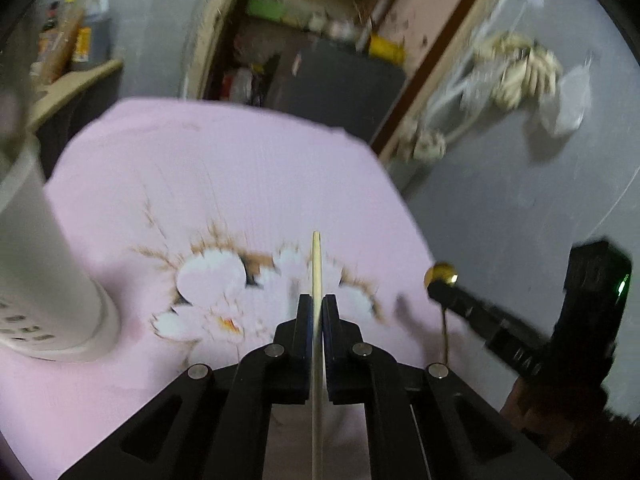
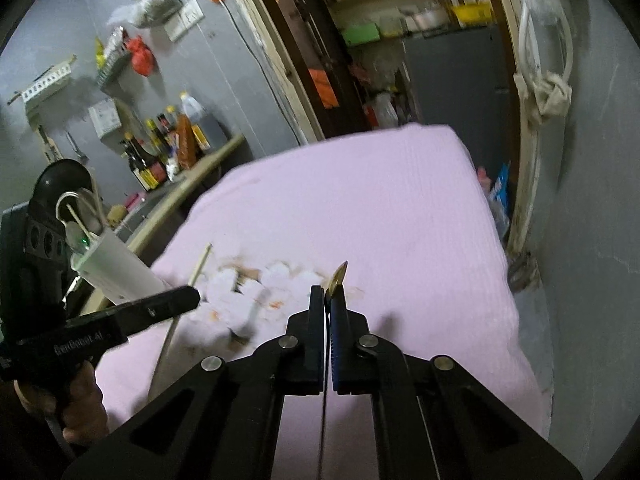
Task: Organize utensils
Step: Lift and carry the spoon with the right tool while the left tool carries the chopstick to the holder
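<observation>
Jaws of both grippers clamp utensils above the cloth: left gripper (image 1: 317, 308) a chopstick (image 1: 316, 264), right gripper (image 2: 329, 300) a spoon (image 2: 339, 274).

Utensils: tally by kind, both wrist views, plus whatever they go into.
Chopstick, wooden, clamped in the left claw: 1
Spoon, gold bowl, clamped in the right claw: 1
White holder, standing on the pink cloth: 1
Total: 2 utensils, 1 holder, 3 things. No other utensil shows on the cloth.

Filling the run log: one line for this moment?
left claw: shut on chopstick | right claw: shut on gold spoon | white holder: left
</observation>
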`<state>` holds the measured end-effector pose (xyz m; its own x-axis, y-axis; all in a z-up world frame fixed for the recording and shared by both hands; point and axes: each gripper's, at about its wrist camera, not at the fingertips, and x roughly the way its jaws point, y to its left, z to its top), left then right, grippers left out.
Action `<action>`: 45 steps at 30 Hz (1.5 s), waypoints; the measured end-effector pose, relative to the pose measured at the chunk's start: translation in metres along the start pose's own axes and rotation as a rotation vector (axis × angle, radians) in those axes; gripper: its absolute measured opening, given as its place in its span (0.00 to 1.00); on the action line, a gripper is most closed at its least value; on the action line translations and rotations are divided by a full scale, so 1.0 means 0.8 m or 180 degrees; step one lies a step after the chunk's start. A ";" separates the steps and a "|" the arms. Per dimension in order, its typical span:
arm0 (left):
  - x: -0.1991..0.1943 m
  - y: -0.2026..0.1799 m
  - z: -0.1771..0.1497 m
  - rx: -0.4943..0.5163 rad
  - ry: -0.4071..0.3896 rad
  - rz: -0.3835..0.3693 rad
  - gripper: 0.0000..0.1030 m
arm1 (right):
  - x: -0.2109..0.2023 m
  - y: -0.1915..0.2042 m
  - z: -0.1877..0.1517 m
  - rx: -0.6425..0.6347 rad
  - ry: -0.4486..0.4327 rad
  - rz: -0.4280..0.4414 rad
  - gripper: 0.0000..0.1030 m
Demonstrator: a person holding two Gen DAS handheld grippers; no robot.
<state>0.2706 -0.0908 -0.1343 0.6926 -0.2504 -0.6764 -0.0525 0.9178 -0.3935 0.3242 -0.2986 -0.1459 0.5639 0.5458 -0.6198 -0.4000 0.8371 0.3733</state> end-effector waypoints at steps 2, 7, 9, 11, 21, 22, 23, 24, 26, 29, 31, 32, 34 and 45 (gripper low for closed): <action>-0.017 0.001 0.005 -0.0042 -0.0157 0.0020 0.05 | -0.010 0.011 0.007 -0.0029 -0.0107 0.0038 0.03; -0.064 0.011 0.019 -0.0090 -0.0495 -0.0016 0.05 | -0.035 0.045 0.024 -0.0093 -0.0426 0.0161 0.03; -0.081 0.016 0.023 -0.0105 -0.0588 -0.0023 0.05 | -0.043 0.060 0.031 -0.0143 -0.0534 0.0179 0.03; -0.100 0.022 0.032 -0.0126 -0.0706 -0.0024 0.05 | -0.051 0.081 0.041 -0.0206 -0.0668 0.0224 0.03; -0.205 0.083 0.088 -0.0169 -0.1383 0.0060 0.05 | -0.071 0.201 0.092 -0.0404 -0.1160 0.0528 0.03; -0.214 0.093 0.095 -0.0191 -0.1451 0.0075 0.05 | -0.072 0.214 0.097 -0.0417 -0.1219 0.0567 0.03; -0.221 0.103 0.101 -0.0212 -0.1504 0.0093 0.05 | -0.070 0.229 0.102 -0.0431 -0.1273 0.0607 0.03; -0.228 0.113 0.107 -0.0236 -0.1573 0.0128 0.05 | -0.069 0.241 0.107 -0.0443 -0.1320 0.0646 0.03; -0.241 0.137 0.120 -0.0307 -0.1716 0.0191 0.05 | -0.064 0.267 0.117 -0.0471 -0.1423 0.0734 0.03; -0.253 0.172 0.135 -0.0501 -0.1938 0.0268 0.05 | -0.052 0.300 0.125 -0.0507 -0.1528 0.0802 0.03; -0.257 0.190 0.140 -0.0619 -0.2081 0.0326 0.05 | -0.037 0.319 0.129 -0.0495 -0.1559 0.0820 0.03; -0.259 0.199 0.143 -0.0661 -0.2152 0.0369 0.05 | -0.029 0.326 0.131 -0.0482 -0.1574 0.0822 0.03; -0.259 0.213 0.146 -0.0710 -0.2234 0.0430 0.05 | -0.015 0.337 0.129 -0.0447 -0.1594 0.0814 0.03; -0.232 0.238 0.121 -0.0739 -0.2475 0.0859 0.05 | 0.042 0.361 0.095 -0.0466 -0.1690 0.0491 0.03</action>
<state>0.2018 0.1601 -0.0232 0.9274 0.3283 -0.1793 -0.3740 0.8079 -0.4554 0.2821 -0.0354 -0.0066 0.7617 0.6368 -0.1197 -0.5810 0.7530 0.3089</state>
